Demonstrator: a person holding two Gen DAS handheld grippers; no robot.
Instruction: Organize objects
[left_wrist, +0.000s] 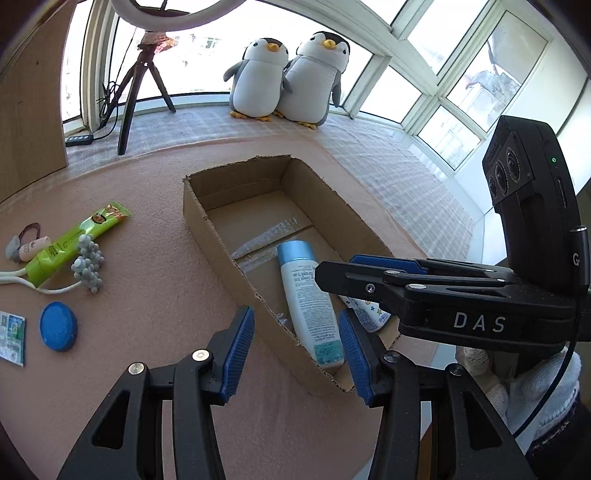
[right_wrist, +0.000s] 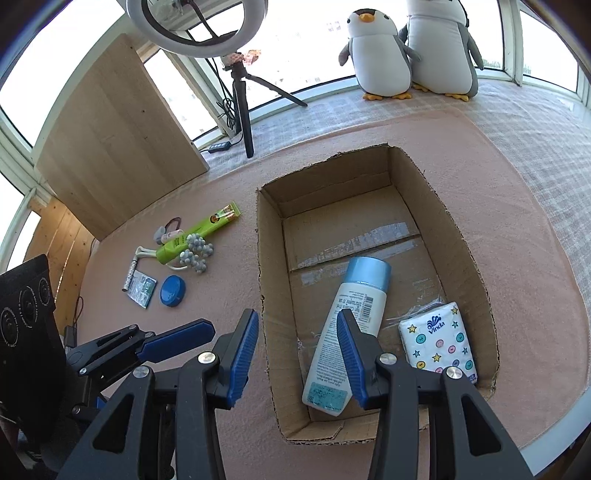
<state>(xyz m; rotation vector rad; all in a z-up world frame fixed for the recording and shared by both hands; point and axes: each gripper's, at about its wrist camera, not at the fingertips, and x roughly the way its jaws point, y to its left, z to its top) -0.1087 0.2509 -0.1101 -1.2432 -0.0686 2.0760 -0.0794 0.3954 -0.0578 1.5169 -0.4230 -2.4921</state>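
Cardboard box (right_wrist: 369, 206) sits open-topped on the pink mat (right_wrist: 221, 369), toward the mat's far right part, long side running away from the cameras. Inside it a white bottle with light-blue cap (right_wrist: 354, 306) lies flat, slanted, cap toward the box middle, base near the near-left corner. Tissue pack with stars and "Vinda" print (right_wrist: 437, 339) lies flat in the near-right corner of the box, just beside the bottle, apart from it. Left gripper (left_wrist: 297, 350) hovers over the near edge of the box, blue pads wide apart, nothing between them. Right gripper (right_wrist: 297, 356) hovers over the near-left box wall, pads also spread wide, holding nothing; the bottle shows between them but below, no contact visible. A white-gloved hand (left_wrist: 517, 376) holds the right gripper's body. Left of the box on the mat: green tube (right_wrist: 199, 232), grey beaded massager with white handle (right_wrist: 195, 253) lying across the tube's lower end, blue round disc (right_wrist: 173, 291), small printed sachet (right_wrist: 142, 288), small pinkish tube (right_wrist: 171, 234), all near the mat's left edge, well apart from the box. Two plush penguins (right_wrist: 410, 48) stand on the window ledge behind; ring light on tripod (right_wrist: 236, 74) stands at the far left.
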